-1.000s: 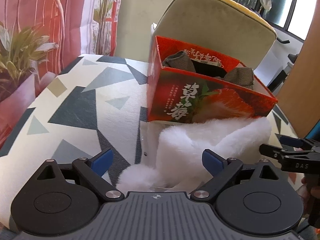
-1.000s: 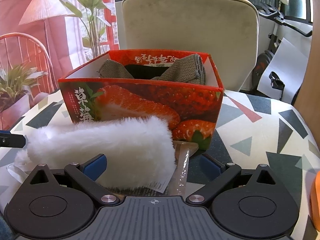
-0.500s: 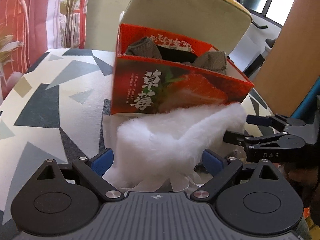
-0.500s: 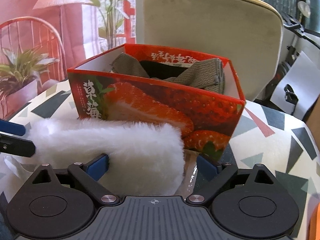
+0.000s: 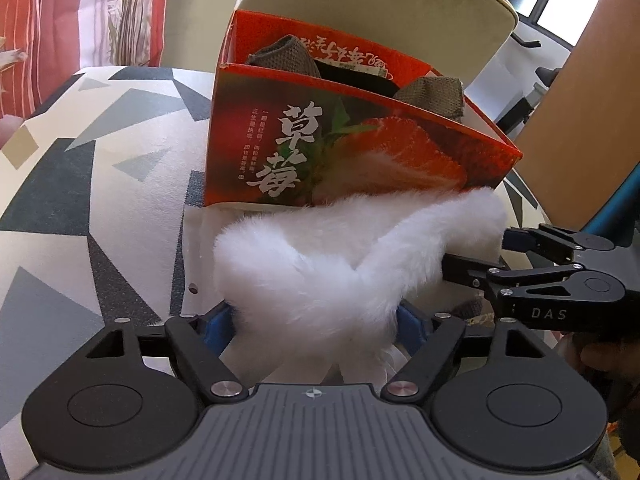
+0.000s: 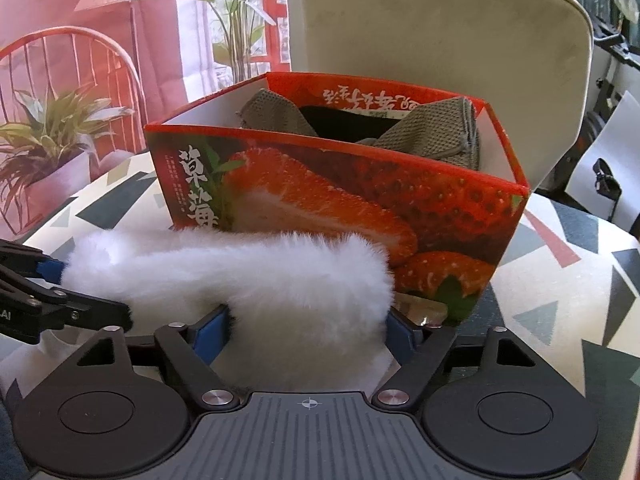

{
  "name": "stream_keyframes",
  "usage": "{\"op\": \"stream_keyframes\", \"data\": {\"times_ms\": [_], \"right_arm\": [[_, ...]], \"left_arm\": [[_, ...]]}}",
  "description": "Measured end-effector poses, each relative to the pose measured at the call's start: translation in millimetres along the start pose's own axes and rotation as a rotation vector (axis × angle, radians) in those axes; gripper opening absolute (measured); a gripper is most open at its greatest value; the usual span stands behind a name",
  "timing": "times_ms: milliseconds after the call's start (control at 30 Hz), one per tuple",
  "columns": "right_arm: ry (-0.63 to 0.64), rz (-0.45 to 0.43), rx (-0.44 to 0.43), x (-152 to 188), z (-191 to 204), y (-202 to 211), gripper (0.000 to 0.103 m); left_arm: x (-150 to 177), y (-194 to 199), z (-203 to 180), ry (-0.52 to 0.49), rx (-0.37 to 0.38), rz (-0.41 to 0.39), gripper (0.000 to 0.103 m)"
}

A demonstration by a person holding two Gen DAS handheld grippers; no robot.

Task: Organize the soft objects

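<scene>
A white fluffy soft piece (image 5: 340, 264) lies in front of a red strawberry box (image 5: 360, 152); it also shows in the right wrist view (image 6: 248, 276), before the box (image 6: 360, 208). My left gripper (image 5: 316, 324) is shut on its left end. My right gripper (image 6: 306, 328) is shut on its right end, and shows from the side in the left wrist view (image 5: 476, 256). The piece hangs lifted between both grippers, just before the box's front wall. Grey-brown knitted cloths (image 6: 440, 136) and a black item sit inside the box.
The table has a white cloth with grey and black triangles (image 5: 100, 184). A beige chair back (image 6: 440, 32) stands behind the box. A potted plant (image 6: 48, 136) is at the left. A clear plastic packet (image 6: 424, 308) lies under the box's front.
Both grippers have closed onto the ends of the white fluffy piece and raised it a little, closer to the box. The box looms larger in both views.
</scene>
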State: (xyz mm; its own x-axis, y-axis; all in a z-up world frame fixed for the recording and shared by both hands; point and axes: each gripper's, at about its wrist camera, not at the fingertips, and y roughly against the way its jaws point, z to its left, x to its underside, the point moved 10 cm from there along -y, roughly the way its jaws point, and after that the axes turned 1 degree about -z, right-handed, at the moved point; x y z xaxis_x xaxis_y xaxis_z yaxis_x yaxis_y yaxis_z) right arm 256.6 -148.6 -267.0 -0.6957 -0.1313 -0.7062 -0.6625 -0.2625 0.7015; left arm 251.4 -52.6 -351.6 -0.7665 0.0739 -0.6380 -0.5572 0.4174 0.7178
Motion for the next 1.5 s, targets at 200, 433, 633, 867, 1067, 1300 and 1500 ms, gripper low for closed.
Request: {"op": "stream_keyframes", "data": {"times_ms": [200,433,633,867,1067,1300,1500], "right_arm": [[-0.028,-0.001,-0.045,2,4,1,0.055],[-0.049,-0.042,-0.100,-5,12,20,0.032],[-0.073,-0.080,-0.151,-15,17,38,0.027],[-0.057,-0.142,-0.179,-39,30,60,0.027],[-0.018,-0.221,-0.174,-66,44,86,0.026],[0.017,-0.299,-0.183,-106,51,115,0.026],[0.063,-0.362,-0.176,-143,54,132,0.020]], "left_arm": [[0,1,-4,-0.021,0.013,0.007,0.046],[-7,18,-7,-0.051,0.029,-0.037,0.023],[-18,44,-11,-0.048,0.048,-0.099,0.020],[-35,75,-12,-0.037,0.027,-0.170,0.020],[-56,108,-22,-0.067,0.022,-0.245,0.019],[-97,142,-33,-0.139,-0.012,-0.353,0.008],[-131,156,-47,-0.192,-0.012,-0.429,0.006]]}}
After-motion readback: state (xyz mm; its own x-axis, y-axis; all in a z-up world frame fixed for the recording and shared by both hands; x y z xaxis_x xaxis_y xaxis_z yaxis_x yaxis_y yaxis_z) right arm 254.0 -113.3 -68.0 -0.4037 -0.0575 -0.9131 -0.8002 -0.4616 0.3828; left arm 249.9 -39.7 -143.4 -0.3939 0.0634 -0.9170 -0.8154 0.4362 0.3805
